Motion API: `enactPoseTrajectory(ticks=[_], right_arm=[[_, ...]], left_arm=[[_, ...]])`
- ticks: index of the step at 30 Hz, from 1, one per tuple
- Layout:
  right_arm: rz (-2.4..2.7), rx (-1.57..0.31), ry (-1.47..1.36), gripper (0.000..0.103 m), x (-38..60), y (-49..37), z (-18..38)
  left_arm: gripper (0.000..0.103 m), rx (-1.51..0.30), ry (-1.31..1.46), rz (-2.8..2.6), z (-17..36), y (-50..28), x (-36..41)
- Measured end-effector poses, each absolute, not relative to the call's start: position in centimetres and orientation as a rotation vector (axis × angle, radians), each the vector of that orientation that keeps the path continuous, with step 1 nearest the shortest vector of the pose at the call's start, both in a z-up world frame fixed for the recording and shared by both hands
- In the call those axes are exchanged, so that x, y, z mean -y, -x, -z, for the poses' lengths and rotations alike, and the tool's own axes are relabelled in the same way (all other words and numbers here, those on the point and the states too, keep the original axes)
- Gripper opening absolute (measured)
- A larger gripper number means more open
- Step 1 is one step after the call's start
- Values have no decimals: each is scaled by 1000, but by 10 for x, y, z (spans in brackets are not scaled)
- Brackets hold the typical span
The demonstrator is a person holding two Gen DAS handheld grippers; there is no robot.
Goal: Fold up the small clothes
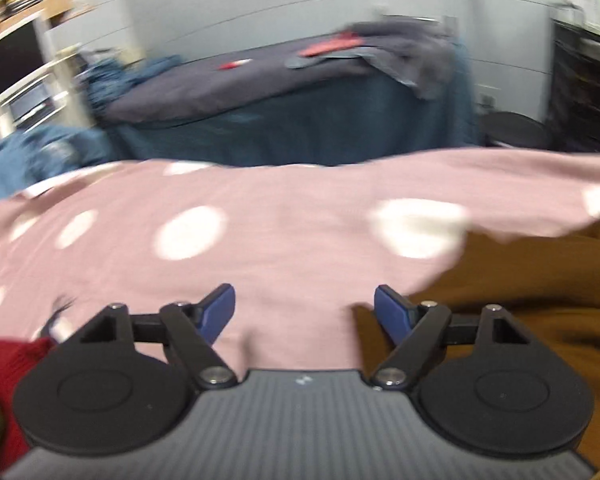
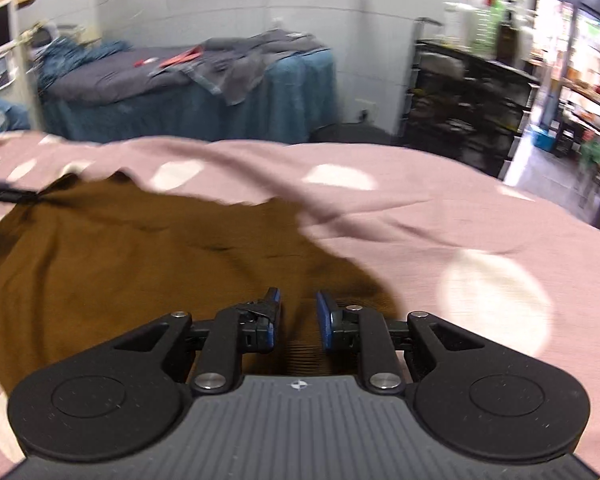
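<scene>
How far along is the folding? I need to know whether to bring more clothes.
Early stage. Done: the brown garment lies spread on the pink dotted cover, with no fold visible. In hand: the right gripper sits low over its near edge with brown cloth between narrow jaws; whether they pinch is unclear. The left gripper is open over the cover. Left: every fold.

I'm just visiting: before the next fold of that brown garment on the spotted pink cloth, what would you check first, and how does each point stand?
1. Left gripper open and empty: ok.
2. Right gripper over the brown garment: ok.
3. Right gripper pinching fabric: cannot tell; a gap shows between the jaws.
4. Brown garment lying flat: not ok, creased.
5. Pink spotted cloth smooth: not ok, a ridge runs across it.
6. Pictures sharp enough to find edges: not ok, blurred.
</scene>
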State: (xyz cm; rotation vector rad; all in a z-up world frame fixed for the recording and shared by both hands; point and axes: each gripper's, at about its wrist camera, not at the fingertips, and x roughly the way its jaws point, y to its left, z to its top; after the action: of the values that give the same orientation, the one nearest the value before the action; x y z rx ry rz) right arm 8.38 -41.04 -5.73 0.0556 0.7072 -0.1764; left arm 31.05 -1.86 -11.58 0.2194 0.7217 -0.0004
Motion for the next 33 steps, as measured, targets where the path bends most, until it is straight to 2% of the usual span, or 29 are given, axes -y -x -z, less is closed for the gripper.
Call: enactPoseTrajectory(ticks=[5, 8, 10, 11, 18, 21, 26, 29, 33], right_arm=[[182, -669, -60, 36, 417, -72, 46], [189, -647, -74, 44, 420, -66, 39], [203, -640, -86, 61, 421, -59, 35], [205, -644, -95, 64, 422, -57, 34], [170, -707, -176, 70, 428, -42, 34], [154, -718, -220, 79, 430, -33, 37], [87, -729, -241, 80, 436, -26, 42], [61, -738, -229, 81, 435, -30, 45], [31, -760, -212, 82, 433, -44, 50]], left_arm=[[77, -717, -175, 67, 99, -283, 13], [77, -678, -179, 258, 86, -238, 29], [77, -668, -216, 433, 81, -194, 50], [77, -651, -257, 520, 80, -170, 62], [77, -485, -544, 880, 91, -23, 149], [77, -431, -627, 911, 105, 0, 183], [75, -370, -654, 936, 117, 11, 229], [68, -345, -664, 929, 121, 14, 252], [52, -385, -618, 932, 115, 5, 275]])
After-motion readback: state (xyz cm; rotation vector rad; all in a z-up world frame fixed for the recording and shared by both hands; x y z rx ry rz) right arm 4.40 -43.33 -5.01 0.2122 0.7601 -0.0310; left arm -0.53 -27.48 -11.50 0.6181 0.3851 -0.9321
